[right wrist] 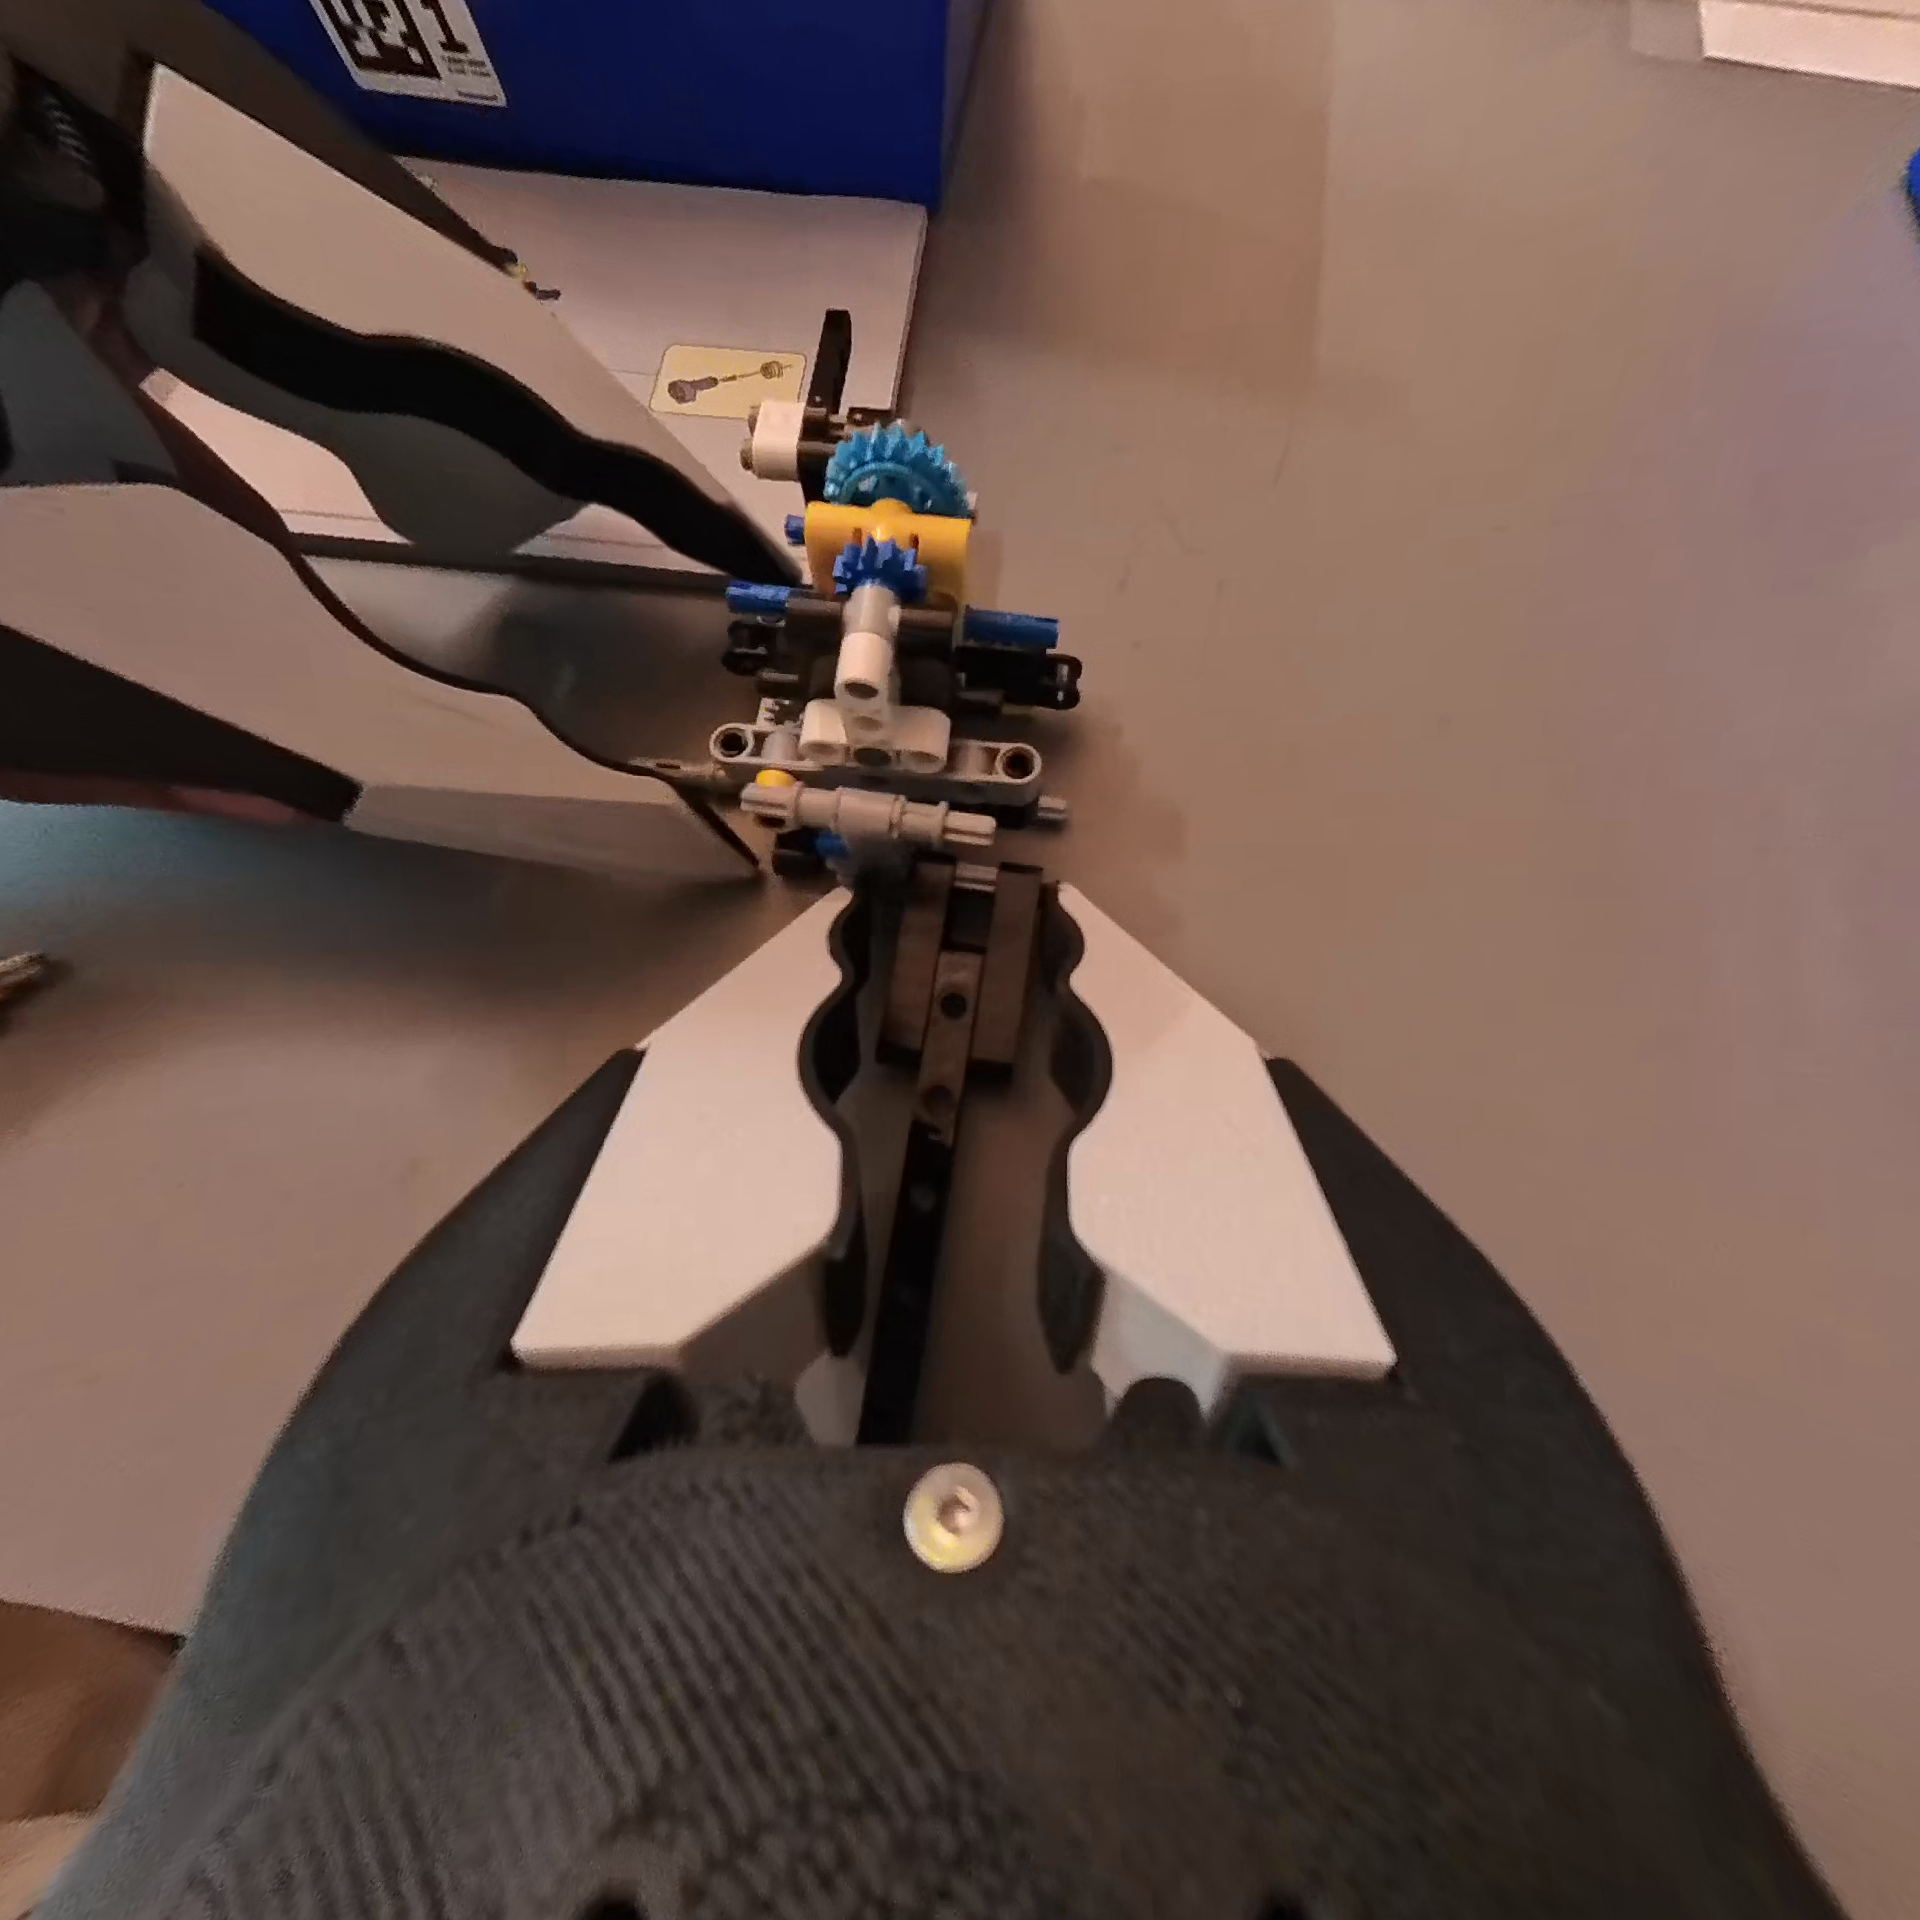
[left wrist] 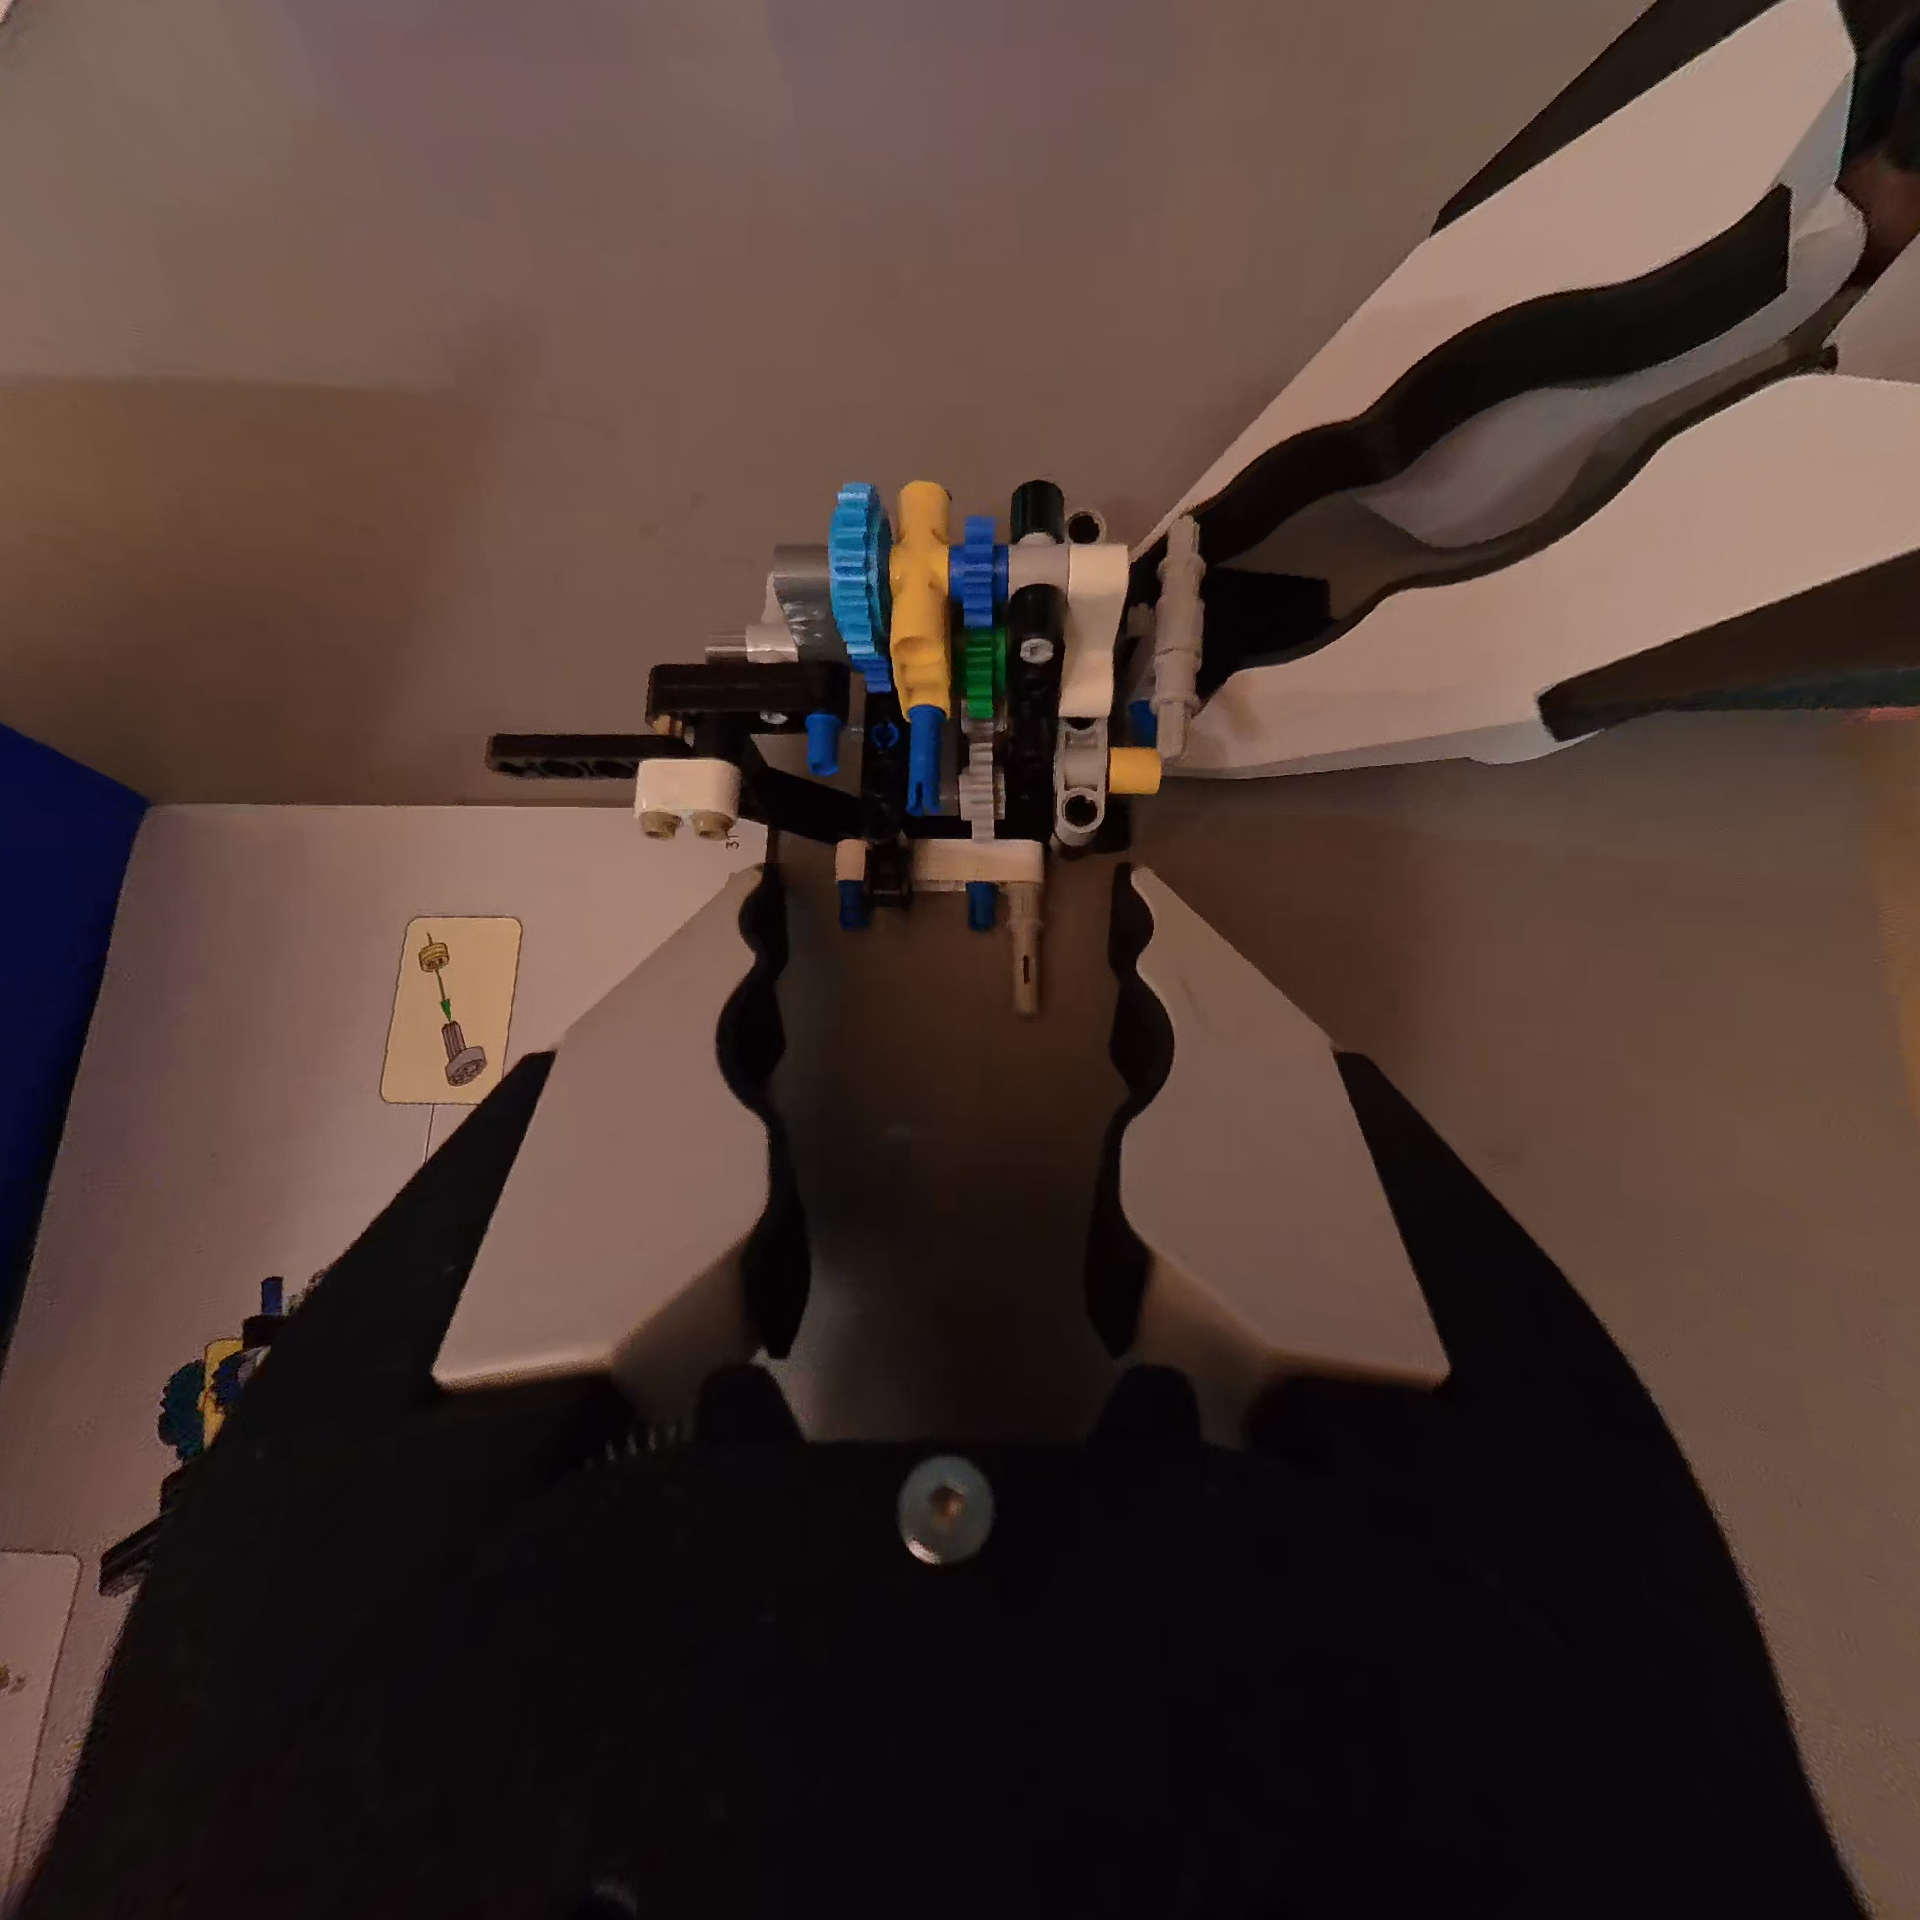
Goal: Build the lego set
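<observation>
The lego assembly [left wrist: 935, 686] is held above the grey tabletop [left wrist: 416, 260], between the two tools, which meet it at roughly a right angle to each other.

Left tool [left wrist: 940, 883]: it enters from the bottom of its own view, pointing forward at the underside of the assembly. Its fingers stand at a moderate gap, and their tips flank the white beam [left wrist: 977, 860] at the model's lower edge. Whether the pads actually clamp that edge cannot be told; a grey axle [left wrist: 1027, 951] hangs down into the gap without touching either finger.

Right tool [right wrist: 951, 894]: it points forward along the model's length, fingers drawn narrow and gripping a black beam section [right wrist: 951, 997] that runs back between the pads toward the tool body. In the left wrist view this tool comes in from the upper right, angled downward, its tips against the grey connector pin [left wrist: 1179, 634] side of the assembly.

Assembly details: light blue gear [left wrist: 857, 592], yellow connector [left wrist: 920, 603], dark blue gear [left wrist: 977, 571], green gear [left wrist: 982, 665] and a black liftarm [left wrist: 571, 753] projecting to the left.

An open instruction booklet [left wrist: 312, 935] lies flat on the tabletop beneath the left tool, beside a blue box [right wrist: 675, 94].
</observation>
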